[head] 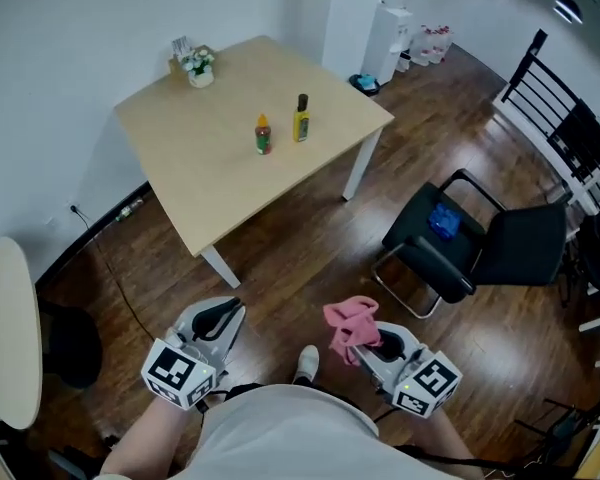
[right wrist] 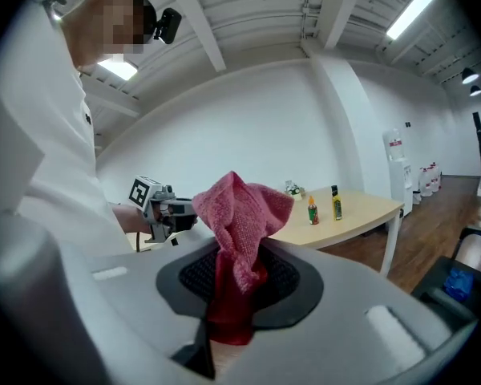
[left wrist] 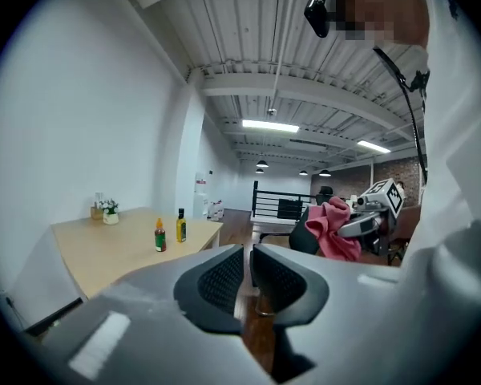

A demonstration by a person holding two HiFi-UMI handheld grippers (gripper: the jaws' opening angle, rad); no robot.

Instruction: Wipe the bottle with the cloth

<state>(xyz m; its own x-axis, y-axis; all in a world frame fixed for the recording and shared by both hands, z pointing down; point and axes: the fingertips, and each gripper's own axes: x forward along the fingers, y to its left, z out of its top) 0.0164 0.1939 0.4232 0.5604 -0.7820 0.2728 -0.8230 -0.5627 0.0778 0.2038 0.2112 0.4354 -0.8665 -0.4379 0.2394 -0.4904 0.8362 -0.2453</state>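
Clamping a pink cloth (right wrist: 242, 215) between its fingers, the right gripper (head: 370, 340) hangs beside the left gripper (left wrist: 247, 273), closed and empty; a sauce bottle (head: 263, 134) and a yellow bottle (head: 301, 118) stand on the table (head: 210, 183), well beyond the fingertips.

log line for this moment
left gripper: shut, empty | right gripper: shut on pink cloth | yellow bottle, orange-capped bottle: on table, untouched

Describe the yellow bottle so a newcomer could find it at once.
Find the light-wood table by the white wall. Two bottles stand near its middle. The yellow bottle is the taller, black-capped one; the orange-capped bottle beside it is shorter.
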